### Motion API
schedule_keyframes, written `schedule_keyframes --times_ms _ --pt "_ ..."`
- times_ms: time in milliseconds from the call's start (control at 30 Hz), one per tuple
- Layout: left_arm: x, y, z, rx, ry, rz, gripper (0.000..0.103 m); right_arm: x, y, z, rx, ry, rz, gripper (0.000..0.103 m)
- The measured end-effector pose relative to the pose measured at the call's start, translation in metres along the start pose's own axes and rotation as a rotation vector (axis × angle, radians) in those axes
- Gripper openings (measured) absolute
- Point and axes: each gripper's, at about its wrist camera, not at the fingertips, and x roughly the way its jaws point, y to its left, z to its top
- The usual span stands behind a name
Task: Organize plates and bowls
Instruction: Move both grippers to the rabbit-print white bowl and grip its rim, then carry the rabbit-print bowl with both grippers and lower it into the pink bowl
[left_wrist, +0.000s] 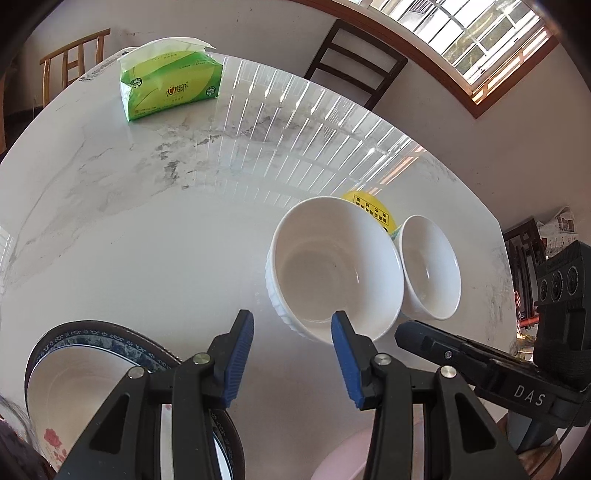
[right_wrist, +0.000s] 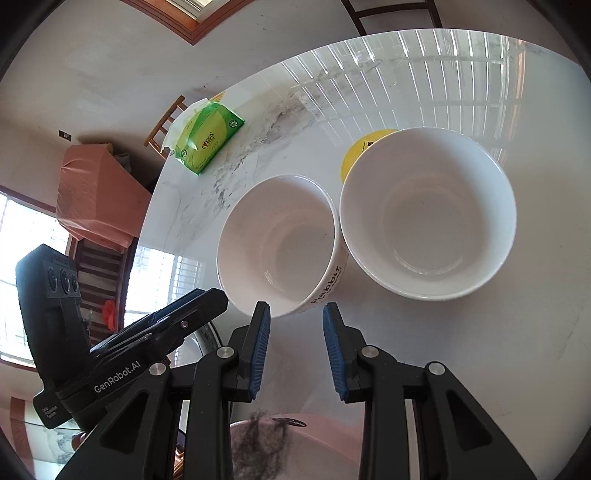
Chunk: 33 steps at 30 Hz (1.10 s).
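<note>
Two white bowls stand side by side on the marble table (left_wrist: 147, 229). In the left wrist view the ribbed bowl (left_wrist: 334, 267) is nearer and a smooth bowl (left_wrist: 430, 267) is to its right. My left gripper (left_wrist: 291, 332) is open and empty, its right fingertip at the ribbed bowl's near rim. A flowered bowl (left_wrist: 74, 387) sits on a blue-patterned plate (left_wrist: 107, 338) at lower left. In the right wrist view the lettered bowl (right_wrist: 280, 243) is just ahead of my open, empty right gripper (right_wrist: 297, 321), and the wide bowl (right_wrist: 428, 212) is to its right.
A green tissue pack (left_wrist: 170, 83) lies at the table's far side, also in the right wrist view (right_wrist: 208, 138). A yellow round coaster (left_wrist: 371, 210) lies behind the bowls. Chairs (left_wrist: 354, 62) stand around the table. The other gripper's body (left_wrist: 480, 365) is at right.
</note>
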Motion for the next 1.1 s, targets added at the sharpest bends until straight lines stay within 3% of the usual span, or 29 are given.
schedule_keyframes --times_ms 233,500,733,767,800,833,1000,1100 --pt "0.013 -0.005 0.008 0.032 0.007 0.037 0.045 0.011 -0.002 0.007 0.019 0.002 -0.031 0.029" --pt "0.024 0.002 0.018 -0.023 -0.009 0.050 0.045 0.021 0.000 0.011 0.013 0.010 -0.074 0.029" --pt "0.034 0.003 0.022 -0.009 0.005 0.077 0.045 0.030 -0.002 0.012 0.014 0.040 -0.098 0.029" --pt "0.035 0.003 0.022 -0.006 0.004 0.081 0.040 0.031 -0.003 0.012 0.012 0.042 -0.103 0.029" --pt "0.036 0.003 0.022 0.001 0.005 0.092 0.022 0.032 -0.002 0.013 0.012 0.042 -0.105 0.029" --pt "0.038 0.002 0.023 0.006 0.011 0.093 0.014 0.034 -0.002 0.014 0.013 0.044 -0.106 0.029" --pt "0.034 0.002 0.021 0.010 -0.035 0.141 0.011 0.039 0.003 0.016 -0.027 0.052 -0.112 0.025" --pt "0.030 0.004 0.017 0.000 -0.039 0.129 0.011 0.039 -0.001 0.015 -0.017 0.052 -0.100 0.022"
